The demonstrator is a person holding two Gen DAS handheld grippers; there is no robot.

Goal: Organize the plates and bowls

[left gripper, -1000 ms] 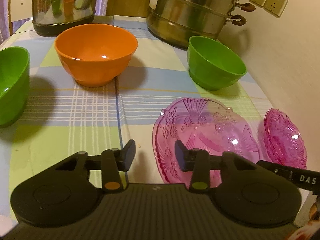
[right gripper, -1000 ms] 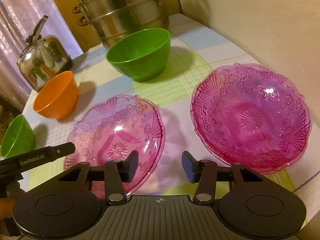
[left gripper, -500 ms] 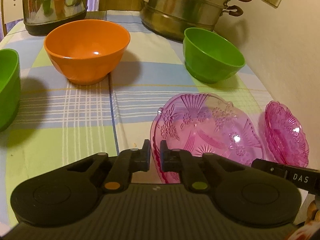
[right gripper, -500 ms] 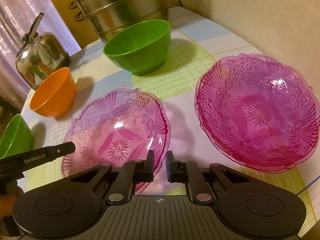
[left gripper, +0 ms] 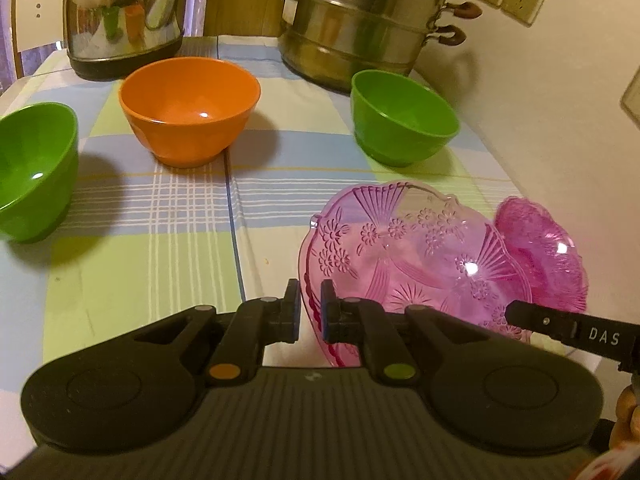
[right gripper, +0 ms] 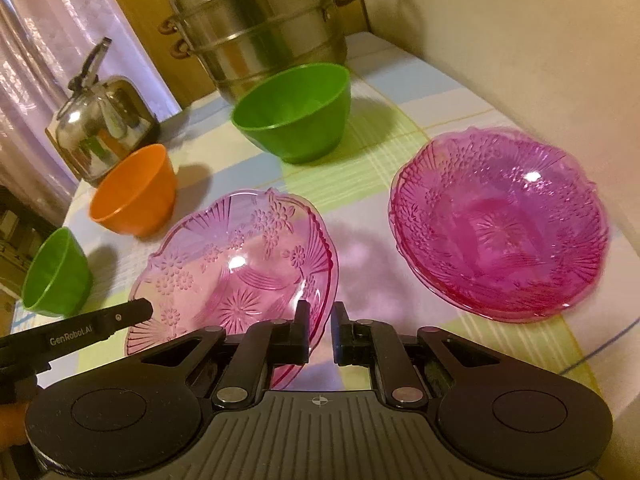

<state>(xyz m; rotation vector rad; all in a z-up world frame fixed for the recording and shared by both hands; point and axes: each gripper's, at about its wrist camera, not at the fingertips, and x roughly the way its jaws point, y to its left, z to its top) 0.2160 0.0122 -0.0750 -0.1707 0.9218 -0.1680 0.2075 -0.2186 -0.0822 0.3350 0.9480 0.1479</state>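
Observation:
A light pink glass plate point(left gripper: 412, 256) point(right gripper: 236, 264) is tilted, its near edge lifted off the checked tablecloth. My left gripper point(left gripper: 309, 312) is shut on its left rim. My right gripper point(right gripper: 320, 330) is shut on its right rim. A darker pink plate stack point(right gripper: 500, 224) point(left gripper: 540, 252) lies to the right. An orange bowl point(left gripper: 188, 108) point(right gripper: 134, 190) and two green bowls, one at the left point(left gripper: 36, 168) point(right gripper: 56, 272) and one at the back right point(left gripper: 404, 116) point(right gripper: 294, 110), stand farther back.
A steel kettle point(left gripper: 124, 16) point(right gripper: 100, 116) and a tall steel steamer pot point(left gripper: 360, 20) point(right gripper: 260, 24) stand at the table's back. A wall point(left gripper: 560, 120) runs along the right side. A chair point(left gripper: 36, 12) stands at the far left.
Both grippers went from open to shut on the light pink plate's rims. The plate has tipped up and both cameras have risen a little.

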